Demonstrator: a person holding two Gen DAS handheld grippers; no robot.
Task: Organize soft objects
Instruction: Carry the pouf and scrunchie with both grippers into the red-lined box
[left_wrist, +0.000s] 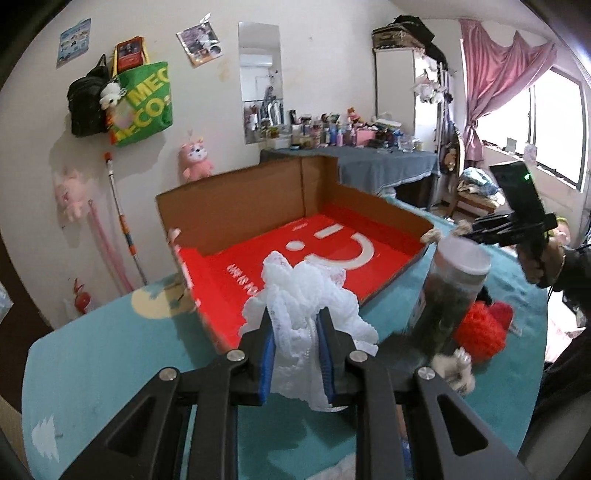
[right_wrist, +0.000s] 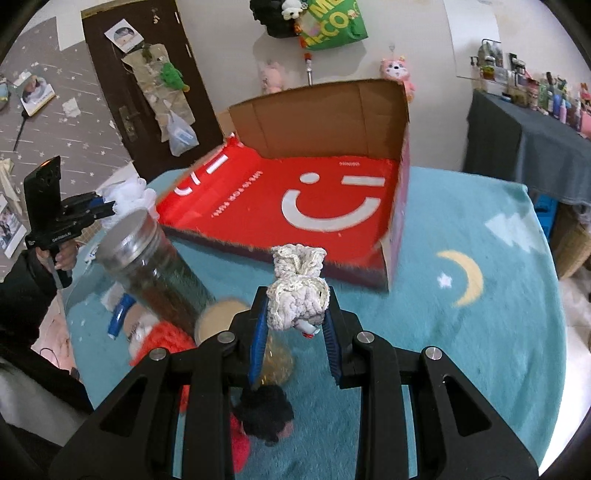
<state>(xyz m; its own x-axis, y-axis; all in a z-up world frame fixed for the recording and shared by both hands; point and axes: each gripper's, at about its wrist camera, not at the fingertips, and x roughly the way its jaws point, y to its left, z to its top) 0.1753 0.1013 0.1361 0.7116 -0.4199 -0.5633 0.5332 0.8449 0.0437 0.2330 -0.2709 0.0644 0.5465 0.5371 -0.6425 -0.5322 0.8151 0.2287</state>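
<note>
Left gripper (left_wrist: 295, 332) is clamped on a white mesh puff (left_wrist: 310, 295); the puff bulges above and ahead of the blue pads (left_wrist: 269, 354) and trails below them, held off the blanket (left_wrist: 110, 350). Directly beyond it sits the box (left_wrist: 258, 192), open-topped, red floor with a white smiley. To the right of the puff stands a jar (left_wrist: 448, 295), with red yarn (left_wrist: 484, 332) just past its base.

Right gripper (right_wrist: 295, 325) is closed on a cream knit piece (right_wrist: 299, 295), pinched between the pads (right_wrist: 258, 332) near their tips, its top poking above them. The box's near edge lies just beyond. A tan lid (right_wrist: 221, 317) and a black pom (right_wrist: 266, 413) lie under the jaws.
</note>
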